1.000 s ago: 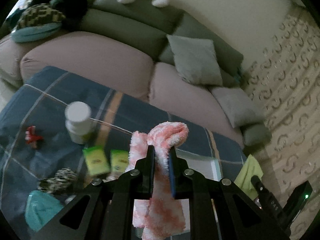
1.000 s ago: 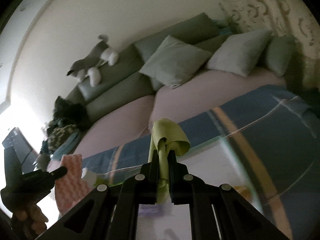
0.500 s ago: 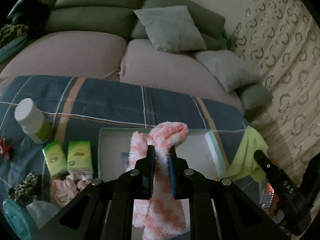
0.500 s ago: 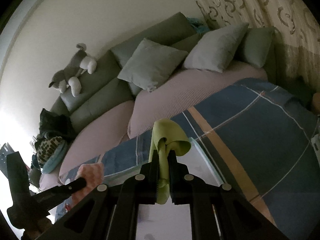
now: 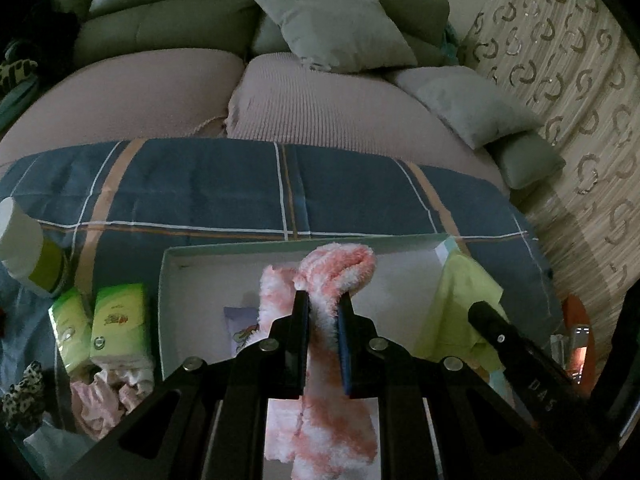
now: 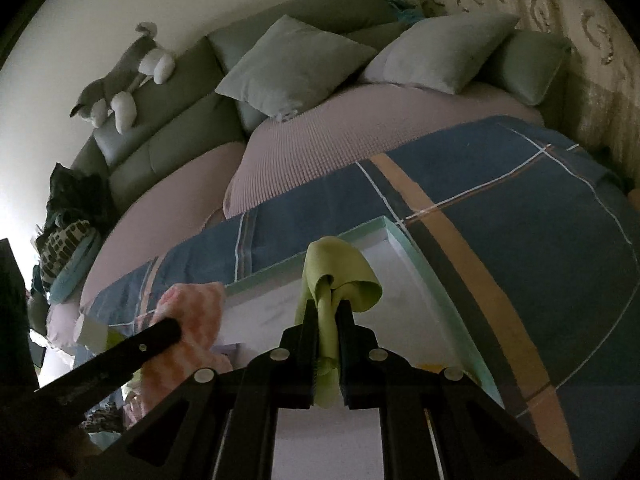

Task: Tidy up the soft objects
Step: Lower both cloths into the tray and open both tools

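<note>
With the left gripper (image 5: 323, 300) clamped on the fuzzy pink sock (image 5: 336, 268) and the right gripper (image 6: 327, 312) on the green cloth (image 6: 340, 272), either may snag the box (image 5: 168, 280) wall

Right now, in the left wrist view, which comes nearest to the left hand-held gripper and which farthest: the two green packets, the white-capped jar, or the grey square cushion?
From the left hand-held gripper, shut on the pink fluffy cloth:
1. Green packets, low on the left beside the box.
2. White-capped jar, farther left on the blue blanket.
3. Grey square cushion, up on the sofa.
</note>
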Tool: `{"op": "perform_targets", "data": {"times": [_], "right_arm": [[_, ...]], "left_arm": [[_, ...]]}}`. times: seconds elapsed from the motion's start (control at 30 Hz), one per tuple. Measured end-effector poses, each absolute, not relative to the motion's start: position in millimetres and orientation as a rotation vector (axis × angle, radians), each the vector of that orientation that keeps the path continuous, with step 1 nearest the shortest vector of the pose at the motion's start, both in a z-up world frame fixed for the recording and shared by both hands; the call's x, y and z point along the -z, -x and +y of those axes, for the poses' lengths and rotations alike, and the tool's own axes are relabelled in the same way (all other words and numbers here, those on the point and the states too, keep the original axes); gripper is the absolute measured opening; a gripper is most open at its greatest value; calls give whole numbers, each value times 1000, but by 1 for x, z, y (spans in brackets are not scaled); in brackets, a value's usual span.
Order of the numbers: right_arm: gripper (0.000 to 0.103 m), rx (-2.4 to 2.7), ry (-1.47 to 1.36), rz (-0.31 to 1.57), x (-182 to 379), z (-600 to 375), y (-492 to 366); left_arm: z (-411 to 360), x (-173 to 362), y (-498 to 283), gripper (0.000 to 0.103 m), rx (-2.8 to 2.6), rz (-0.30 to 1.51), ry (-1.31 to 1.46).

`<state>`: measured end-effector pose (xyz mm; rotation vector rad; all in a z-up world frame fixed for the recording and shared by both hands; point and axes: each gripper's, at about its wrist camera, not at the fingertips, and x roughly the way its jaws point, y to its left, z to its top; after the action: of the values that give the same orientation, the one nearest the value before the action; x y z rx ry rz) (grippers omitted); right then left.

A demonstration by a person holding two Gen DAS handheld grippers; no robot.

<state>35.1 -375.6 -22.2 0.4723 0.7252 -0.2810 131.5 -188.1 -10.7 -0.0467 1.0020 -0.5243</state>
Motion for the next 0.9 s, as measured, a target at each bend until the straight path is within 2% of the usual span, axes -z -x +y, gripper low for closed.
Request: {"op": "perform_targets", "data": {"times": [0.3,0.33,0.43,0.5,0.63,0.83,0.87,0.9], "right_arm": [[12,312,-424,765,26,-368,-41],[12,317,-422,763,25,-367,-40],[12,321,-412,756,19,-366,-38],[12,332,-402,756,17,-365,-37],[30,352,-399,762,14,-365,-36],[32,367,-365,771,13,-361,-37],[34,370,-361,775,13,-360,-38],[42,373,-359,777,13,-360,-37]], "left_arm": [[-184,11,-134,16,522,1024,64],[-183,9,-134,21,525,1024,67],[-181,4,-134,45,528,1026,76],[-180,-1,-132,47,526,1014,70],[-178,-5,-132,55,507,1011,54],[-171,-5,-135,58,478,1019,59],[-169,-4,-136,61,471,1020,62],[-168,-4,-136,63,466,1021,64]]}}
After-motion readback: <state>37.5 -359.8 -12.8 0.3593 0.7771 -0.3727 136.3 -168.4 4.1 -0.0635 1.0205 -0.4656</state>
